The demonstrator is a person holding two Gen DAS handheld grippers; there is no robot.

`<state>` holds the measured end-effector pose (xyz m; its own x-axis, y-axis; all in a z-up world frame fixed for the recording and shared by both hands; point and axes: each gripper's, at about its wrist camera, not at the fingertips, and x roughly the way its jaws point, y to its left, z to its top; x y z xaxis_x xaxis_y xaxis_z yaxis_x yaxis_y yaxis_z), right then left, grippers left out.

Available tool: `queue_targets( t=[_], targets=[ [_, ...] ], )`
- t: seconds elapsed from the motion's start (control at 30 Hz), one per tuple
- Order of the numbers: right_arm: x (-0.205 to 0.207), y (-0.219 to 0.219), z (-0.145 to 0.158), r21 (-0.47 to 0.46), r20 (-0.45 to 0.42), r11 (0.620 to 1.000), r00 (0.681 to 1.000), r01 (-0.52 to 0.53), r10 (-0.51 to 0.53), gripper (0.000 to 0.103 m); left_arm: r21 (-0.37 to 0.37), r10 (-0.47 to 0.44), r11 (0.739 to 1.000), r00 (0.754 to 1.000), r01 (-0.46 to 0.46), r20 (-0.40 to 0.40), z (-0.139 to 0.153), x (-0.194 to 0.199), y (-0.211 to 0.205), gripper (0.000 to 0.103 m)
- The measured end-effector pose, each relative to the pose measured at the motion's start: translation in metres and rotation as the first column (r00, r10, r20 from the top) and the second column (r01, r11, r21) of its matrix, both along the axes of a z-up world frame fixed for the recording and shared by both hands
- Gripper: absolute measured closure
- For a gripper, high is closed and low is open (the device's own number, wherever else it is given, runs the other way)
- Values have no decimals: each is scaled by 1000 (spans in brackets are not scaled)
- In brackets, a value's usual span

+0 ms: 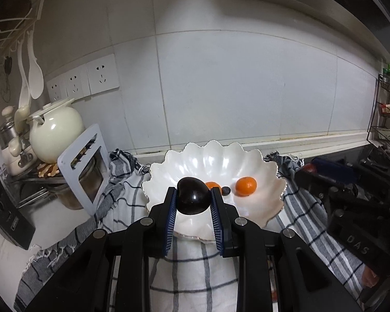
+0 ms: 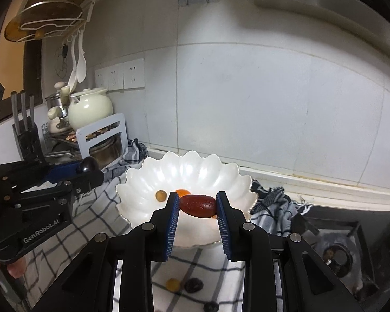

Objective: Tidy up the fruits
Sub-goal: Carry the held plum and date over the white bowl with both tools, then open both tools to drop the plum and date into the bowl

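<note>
My left gripper [image 1: 193, 195] is shut on a dark, glossy plum [image 1: 192, 197], held just over the near rim of the white scalloped bowl [image 1: 262, 166]. Inside that bowl lie an orange [image 1: 245, 186], a second orange [image 1: 212, 184] half hidden behind the plum, and a small dark fruit [image 1: 225, 190]. My right gripper [image 2: 197, 204] is shut on a reddish-brown date [image 2: 199, 205] above the white scalloped bowl [image 2: 143, 182], which holds a small tan fruit [image 2: 160, 195] and an orange [image 2: 182, 192]. The left gripper [image 2: 84, 167] shows at the left of the right wrist view.
A checked cloth [image 2: 96, 208] lies under the bowl, with a yellow fruit [image 2: 173, 284] and two dark fruits [image 2: 193, 284] loose on it. A cream teapot [image 1: 54, 132], pot rack and knife block [image 2: 26, 135] crowd the left. A stove burner [image 2: 338, 257] sits right.
</note>
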<state>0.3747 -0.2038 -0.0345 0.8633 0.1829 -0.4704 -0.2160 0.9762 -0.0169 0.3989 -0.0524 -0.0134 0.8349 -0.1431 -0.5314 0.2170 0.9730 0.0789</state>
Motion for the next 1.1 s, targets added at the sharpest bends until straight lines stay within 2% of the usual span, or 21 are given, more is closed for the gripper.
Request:
queue_targets(
  t=[0.33, 0.57, 1.1],
  targets=[
    [47, -4, -18, 16, -113, 1000, 994, -12, 14, 72, -7, 0, 1000, 997, -1, -83, -15, 37, -2, 77],
    [75, -5, -33, 13, -191, 1000, 981, -22, 25, 72, -9, -17, 1000, 983, 15, -182, -33, 67, -6, 77],
    [106, -2, -66, 2, -325, 999, 945, -32, 31, 72, 12, -21, 1000, 952, 25, -304, -67, 102, -10, 76]
  ],
)
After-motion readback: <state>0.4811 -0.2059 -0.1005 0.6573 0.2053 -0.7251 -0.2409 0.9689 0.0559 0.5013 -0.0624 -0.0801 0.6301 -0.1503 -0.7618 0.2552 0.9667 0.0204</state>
